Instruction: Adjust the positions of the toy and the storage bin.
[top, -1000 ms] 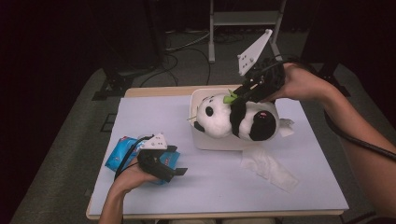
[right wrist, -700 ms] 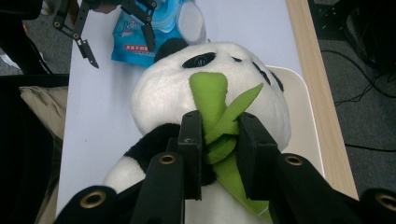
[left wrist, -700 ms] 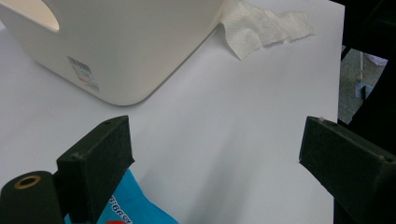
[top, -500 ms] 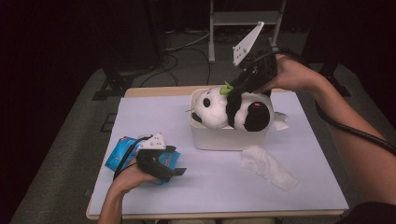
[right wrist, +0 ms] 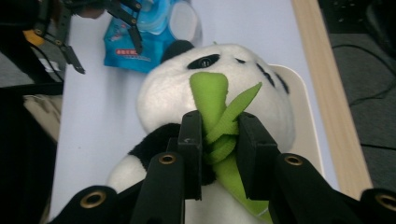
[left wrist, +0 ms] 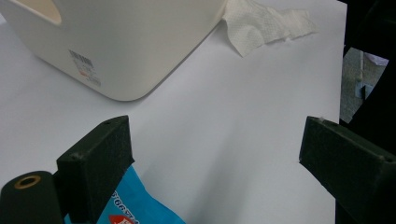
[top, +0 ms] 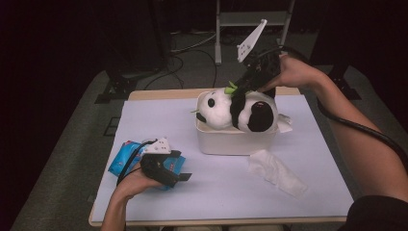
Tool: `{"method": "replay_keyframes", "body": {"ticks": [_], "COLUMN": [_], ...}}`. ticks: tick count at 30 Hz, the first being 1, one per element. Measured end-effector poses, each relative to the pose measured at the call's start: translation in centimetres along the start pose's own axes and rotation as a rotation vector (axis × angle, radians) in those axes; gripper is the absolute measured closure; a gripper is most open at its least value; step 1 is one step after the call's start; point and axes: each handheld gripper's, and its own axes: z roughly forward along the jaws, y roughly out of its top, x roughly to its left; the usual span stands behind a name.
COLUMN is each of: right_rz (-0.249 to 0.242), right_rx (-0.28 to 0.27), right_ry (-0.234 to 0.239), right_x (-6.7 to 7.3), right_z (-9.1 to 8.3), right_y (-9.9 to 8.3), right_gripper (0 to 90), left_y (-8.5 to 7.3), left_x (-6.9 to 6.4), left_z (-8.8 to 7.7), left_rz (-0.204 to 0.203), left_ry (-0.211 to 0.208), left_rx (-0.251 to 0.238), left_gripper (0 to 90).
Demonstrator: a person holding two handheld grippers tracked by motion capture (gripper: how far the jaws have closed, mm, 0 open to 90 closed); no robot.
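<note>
Roughly, by size:

Table: a wooden-edged table under a pale lilac-white sheet (top: 231, 192) carried everything.

Bin: a cream, round-cornered plastic bin (top: 231, 142) stood near the middle of the sheet; its wall with a small printed label showed in the left gripper view (left wrist: 116, 51).

Panda: a black-and-white plush panda toy (top: 240, 108) lay across the top of the bin, partly inside it, head toward the person's left; its white face showed in the right gripper view (right wrist: 224, 88).

Tissue: a crumpled white paper tissue (top: 276, 173) lay on the sheet just in front of the bin's right corner, also seen at (left wrist: 266, 23).

Packet: a blue plastic wipes packet (top: 126, 161) lay at the left edge, under the left gripper.

Right gripper: the right gripper (right wrist: 219, 140) was clamped on the panda's green felt bamboo leaves (right wrist: 219, 116), pads pressing from both sides, above the bin (top: 245, 86).

Left gripper: the left gripper (left wrist: 212, 158) rested over the packet with its jaws spread wide and nothing between them (top: 185, 177).
</note>
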Motion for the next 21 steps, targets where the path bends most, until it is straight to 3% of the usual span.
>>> {"method": "replay_keyframes", "body": {"ticks": [21], "right_rz": [0.022], "right_rx": [0.025], "right_ry": [0.038], "right_x": [-3.1], "right_z": [2.2], "right_y": [-0.3], "right_gripper": [72.1], "left_y": [-0.3], "left_x": [0.2], "left_z": [0.0], "left_rz": [-0.02], "left_ry": [-0.001], "left_rx": [0.0], "left_gripper": [8.9]}}
